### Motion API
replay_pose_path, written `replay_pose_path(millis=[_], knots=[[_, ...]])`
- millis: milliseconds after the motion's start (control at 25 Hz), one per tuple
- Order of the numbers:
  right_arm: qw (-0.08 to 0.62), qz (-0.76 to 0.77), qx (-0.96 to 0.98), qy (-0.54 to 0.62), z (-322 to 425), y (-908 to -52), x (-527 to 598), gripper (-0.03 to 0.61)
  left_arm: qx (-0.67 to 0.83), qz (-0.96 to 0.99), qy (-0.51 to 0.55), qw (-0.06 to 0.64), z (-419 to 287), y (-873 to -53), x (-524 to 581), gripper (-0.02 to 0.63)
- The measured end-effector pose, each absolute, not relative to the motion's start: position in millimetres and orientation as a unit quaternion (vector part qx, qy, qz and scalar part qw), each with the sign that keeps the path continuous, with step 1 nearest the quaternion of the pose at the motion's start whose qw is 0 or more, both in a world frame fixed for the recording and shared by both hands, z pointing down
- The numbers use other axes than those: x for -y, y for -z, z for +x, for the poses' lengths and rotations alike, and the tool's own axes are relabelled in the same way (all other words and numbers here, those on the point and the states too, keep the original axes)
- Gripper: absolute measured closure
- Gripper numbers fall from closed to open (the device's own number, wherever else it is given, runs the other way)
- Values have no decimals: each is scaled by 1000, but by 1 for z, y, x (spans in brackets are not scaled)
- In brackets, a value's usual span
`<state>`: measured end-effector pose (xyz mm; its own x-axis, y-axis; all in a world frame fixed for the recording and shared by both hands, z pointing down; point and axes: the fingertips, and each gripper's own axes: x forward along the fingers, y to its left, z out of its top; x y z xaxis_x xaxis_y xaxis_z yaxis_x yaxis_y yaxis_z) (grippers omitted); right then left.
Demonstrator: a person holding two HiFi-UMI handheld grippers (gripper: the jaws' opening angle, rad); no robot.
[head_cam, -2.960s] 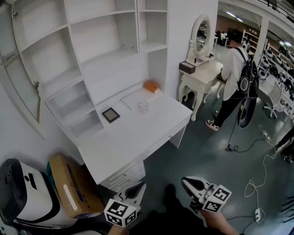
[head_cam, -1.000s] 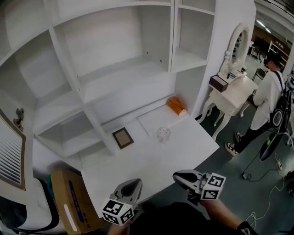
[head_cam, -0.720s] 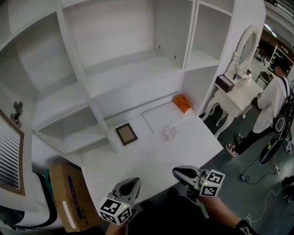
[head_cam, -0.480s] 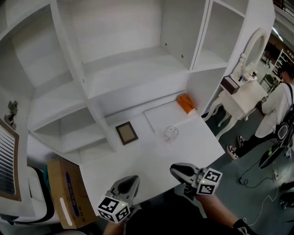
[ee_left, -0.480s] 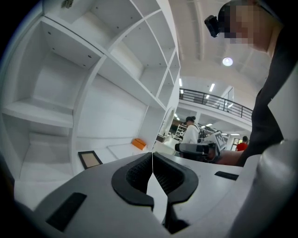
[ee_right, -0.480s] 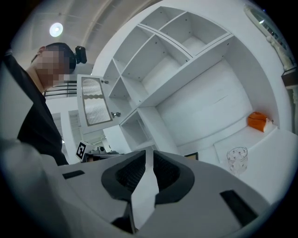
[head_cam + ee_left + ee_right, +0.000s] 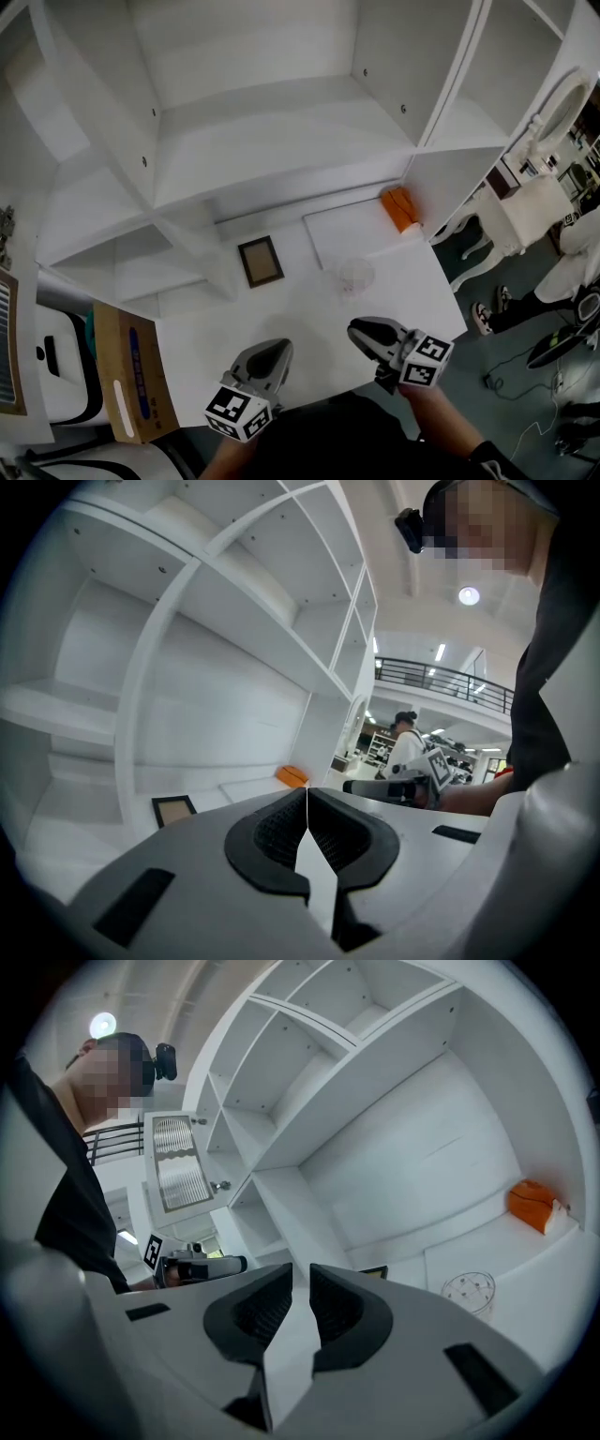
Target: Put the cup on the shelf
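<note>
**Both jaws closed and empty, cup on tabletop**

The left gripper [image 7: 270, 352] hangs over the near edge of the tabletop [image 7: 281, 314]. Its jaws are shut tip to tip with nothing between them. The right gripper [image 7: 361, 330] is level with it on the right, jaws closed to a thin slit, also empty. A cardboard box [image 7: 125, 375] stands on the floor left of the desk.

The cup [image 7: 356, 276] is clear and stands upright on the tabletop, just beyond the right gripper and not touching it. A small picture frame [image 7: 260, 262] lies flat to the cup's left, close to the shelf unit's upright. An orange item [image 7: 400, 208] sits at the far right corner of the tabletop, against the side panel. The white shelf [image 7: 281, 122] is behind and above all of this.
</note>
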<state>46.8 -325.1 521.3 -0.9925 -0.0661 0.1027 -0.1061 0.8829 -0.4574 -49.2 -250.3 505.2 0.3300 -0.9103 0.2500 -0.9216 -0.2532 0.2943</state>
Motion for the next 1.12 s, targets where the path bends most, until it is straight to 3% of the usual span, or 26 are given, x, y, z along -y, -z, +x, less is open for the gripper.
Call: replay_pose_path(millis=[1000, 1120], knots=[[106, 26, 961, -255, 64, -599, 386, 555, 589, 771, -32, 238, -18, -555, 305, 598], [120, 28, 959, -257, 68, -612, 395, 505, 584, 774, -34, 240, -8, -560, 310, 598]])
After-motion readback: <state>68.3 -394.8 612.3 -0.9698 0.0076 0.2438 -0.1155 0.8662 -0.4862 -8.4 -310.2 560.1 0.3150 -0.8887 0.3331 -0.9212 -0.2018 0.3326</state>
